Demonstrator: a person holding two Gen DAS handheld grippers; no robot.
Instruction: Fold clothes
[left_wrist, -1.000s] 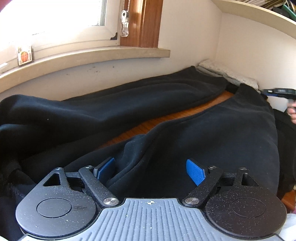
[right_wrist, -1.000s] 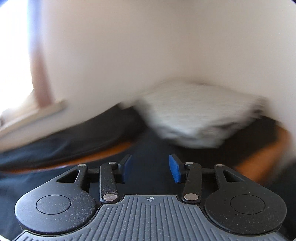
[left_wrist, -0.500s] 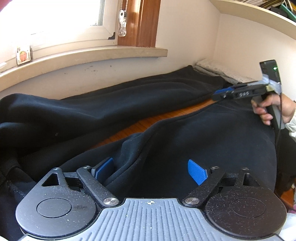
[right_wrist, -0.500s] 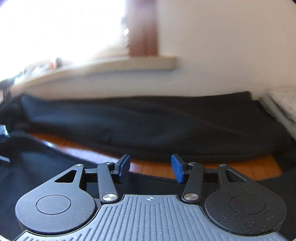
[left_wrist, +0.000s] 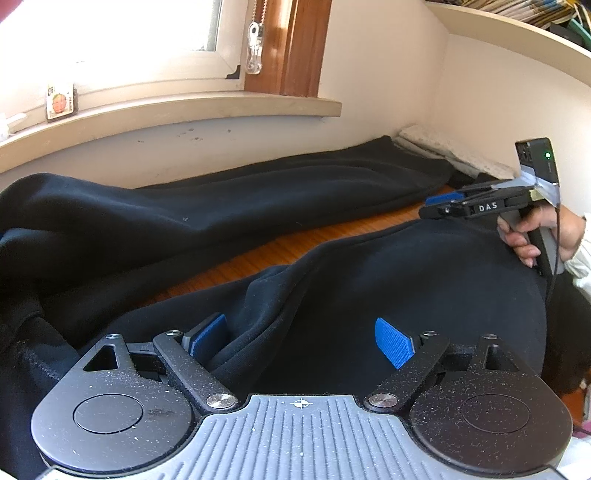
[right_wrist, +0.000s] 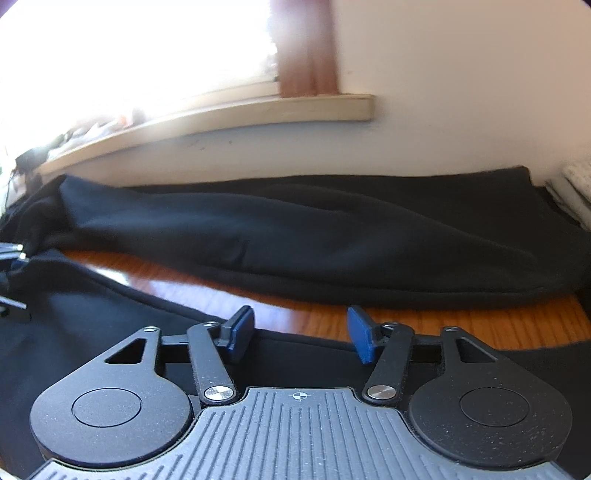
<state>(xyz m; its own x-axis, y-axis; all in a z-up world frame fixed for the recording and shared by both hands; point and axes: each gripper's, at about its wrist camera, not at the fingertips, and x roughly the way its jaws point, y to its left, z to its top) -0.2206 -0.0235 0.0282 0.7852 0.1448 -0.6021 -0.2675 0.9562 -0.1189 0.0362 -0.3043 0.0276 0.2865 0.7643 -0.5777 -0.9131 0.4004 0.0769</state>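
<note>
- Left wrist view: the left gripper (left_wrist: 301, 341) is spread wide, a ridge of the black trousers (left_wrist: 369, 280) bunched between its blue pads.
- Ahead and right, a hand (left_wrist: 535, 232) holds the right gripper (right_wrist: 301, 334), also spread, just above the near trouser leg's edge.
- Beyond both claws, the far leg lies along the wall, bare wooden table (right_wrist: 424, 325) between the legs.

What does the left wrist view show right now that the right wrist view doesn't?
Only the left wrist view shows the right gripper from outside, held over the near leg in a hand, plus the card on the sill and the shelf above. Only the right wrist view shows the right gripper's open jaws over the near leg's edge. Both show the black trousers, the wooden table between the legs, and the windowsill.
</note>
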